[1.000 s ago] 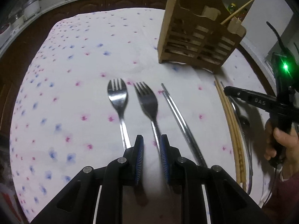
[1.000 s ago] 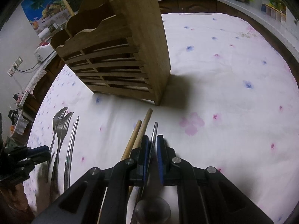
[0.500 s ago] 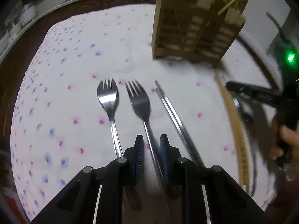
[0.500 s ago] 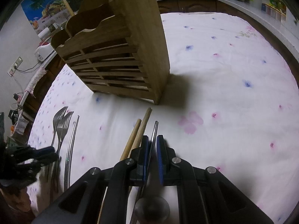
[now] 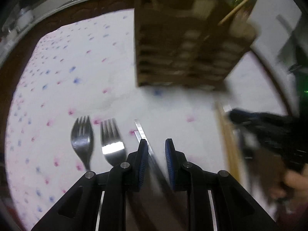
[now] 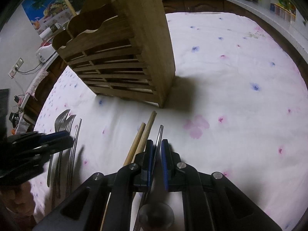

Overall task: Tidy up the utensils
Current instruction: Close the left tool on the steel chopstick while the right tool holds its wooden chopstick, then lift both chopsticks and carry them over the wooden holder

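Note:
Two steel forks (image 5: pixel 82 140) (image 5: pixel 112 144) lie side by side on the flowered cloth. A pair of steel chopsticks (image 5: pixel 142 132) lies right of them. My left gripper (image 5: pixel 156 147) is open, low over the steel chopsticks, which run between its jaws. A wooden utensil caddy (image 5: pixel 184 44) stands behind. In the right wrist view my right gripper (image 6: pixel 156 147) is nearly closed around the handle of a steel spoon (image 6: pixel 158 136) lying on the cloth; its bowl (image 6: pixel 156 215) shows below. Wooden chopsticks (image 6: pixel 143 132) lie just left of it.
The caddy (image 6: pixel 123 57) holds a wooden stick in a far slot. The round table's dark wooden rim (image 6: pixel 294 50) circles the cloth. A counter with jars (image 6: pixel 283 11) runs behind. The left gripper (image 6: pixel 38 144) shows at the left, over the forks (image 6: pixel 63 121).
My left gripper has moved right from the right-hand fork to the steel chopsticks and forward toward the caddy, and opened a little wider. My right gripper has stayed put around the spoon handle.

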Motion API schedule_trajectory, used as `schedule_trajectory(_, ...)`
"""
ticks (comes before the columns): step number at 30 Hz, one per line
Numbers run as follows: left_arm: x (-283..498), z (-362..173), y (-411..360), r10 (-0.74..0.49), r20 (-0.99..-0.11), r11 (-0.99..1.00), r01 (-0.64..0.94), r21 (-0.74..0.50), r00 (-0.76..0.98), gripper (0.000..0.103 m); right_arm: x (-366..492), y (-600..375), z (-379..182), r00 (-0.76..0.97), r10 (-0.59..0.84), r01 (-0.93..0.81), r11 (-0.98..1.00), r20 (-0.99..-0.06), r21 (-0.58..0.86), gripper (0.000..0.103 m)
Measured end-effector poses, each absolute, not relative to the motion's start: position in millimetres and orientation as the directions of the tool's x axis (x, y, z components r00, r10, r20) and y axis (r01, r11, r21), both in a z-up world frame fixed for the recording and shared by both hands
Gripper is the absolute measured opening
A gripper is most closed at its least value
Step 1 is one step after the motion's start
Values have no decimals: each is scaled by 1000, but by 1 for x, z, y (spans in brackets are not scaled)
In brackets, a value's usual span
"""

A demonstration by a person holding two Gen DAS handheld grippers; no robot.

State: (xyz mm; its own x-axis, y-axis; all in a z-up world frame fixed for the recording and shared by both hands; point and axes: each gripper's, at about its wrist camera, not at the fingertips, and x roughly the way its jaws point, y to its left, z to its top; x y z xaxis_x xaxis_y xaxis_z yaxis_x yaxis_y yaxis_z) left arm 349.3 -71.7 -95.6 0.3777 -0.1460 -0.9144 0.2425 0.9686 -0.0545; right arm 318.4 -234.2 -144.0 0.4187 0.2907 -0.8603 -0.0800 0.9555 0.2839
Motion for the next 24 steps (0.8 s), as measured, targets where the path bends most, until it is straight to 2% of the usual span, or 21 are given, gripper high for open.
schedule_trajectory(2, 354, -103, -79, -136, -915, 969, 245, -42, 381, 19, 318, -236, -144, 420, 300, -77, 952, -857, 295, 7)
schedule_trajectory(7, 356, -101, -95, -275, -902, 940, 290, -179, 334, 19, 317, -242, -145, 426, 323, -69, 943, -845, 326, 7)
schedule_trajectory(12, 360, -87, -89, -260, -889, 942, 300, -148, 377, 20, 316, -243, -145, 426, 329, -69, 941, -843, 332, 6)
schedule_trajectory(21, 379, -111, -127, -164, -921, 922, 387, -16, 353, 21, 321, -241, -145, 416, 331, -80, 941, -847, 328, 6)
schedule_trajectory(24, 385, -112, -134, -159, -918, 918, 396, -3, 364, 17, 325, -237, -145, 416, 316, -88, 947, -853, 309, 6)
